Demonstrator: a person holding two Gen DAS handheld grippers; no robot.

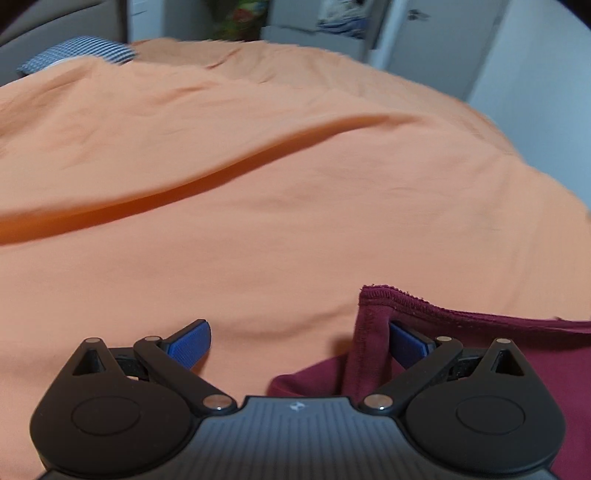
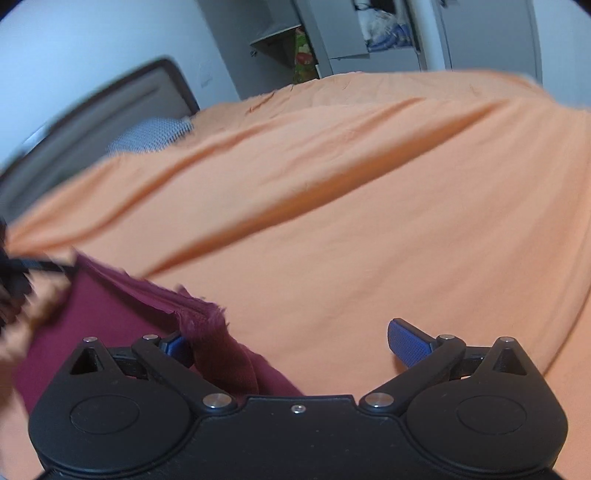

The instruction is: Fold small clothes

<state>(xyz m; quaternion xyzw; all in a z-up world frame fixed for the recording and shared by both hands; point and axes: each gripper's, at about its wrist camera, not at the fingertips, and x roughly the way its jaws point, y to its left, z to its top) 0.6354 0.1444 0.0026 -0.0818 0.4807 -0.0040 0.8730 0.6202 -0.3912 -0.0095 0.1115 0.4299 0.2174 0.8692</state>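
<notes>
A maroon garment lies on the orange bed sheet, stretched between my two grippers. In the left wrist view its hemmed corner stands just inside the right blue pad, and my left gripper is open wide with that corner between its fingers. In the right wrist view the garment spreads to the lower left. Its frayed corner hangs over the left blue pad. My right gripper is open too. At the far left edge of that view a dark blurred shape, probably the other gripper, touches the cloth.
The orange sheet has long raised creases across the bed. A blue-checked pillow lies at the far left by the headboard. Grey wardrobe doors and shelves with coloured items stand beyond the bed.
</notes>
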